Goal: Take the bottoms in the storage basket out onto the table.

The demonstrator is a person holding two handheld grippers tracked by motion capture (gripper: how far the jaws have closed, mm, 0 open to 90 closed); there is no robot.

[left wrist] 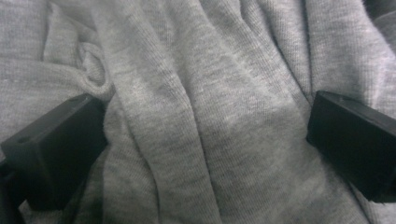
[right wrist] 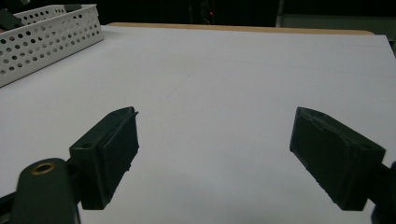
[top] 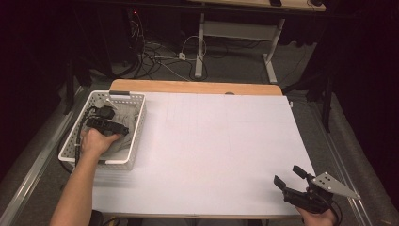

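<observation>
Left tongs [top: 109,123], jaws apart, press into crumpled grey garment [left wrist: 210,107] in white basket [top: 136,141]; folds run 12-to-6 between jaws. Right tongs [top: 288,178] apart above counter [top: 211,141], 5 o'clock.

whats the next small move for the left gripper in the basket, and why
Probably shut the left gripper on the grey cloth. Its jaws stand open with a fold of cloth bunched between them, down inside the white basket, so a pinch should take hold before any lift. The right gripper waits open over the table.
</observation>
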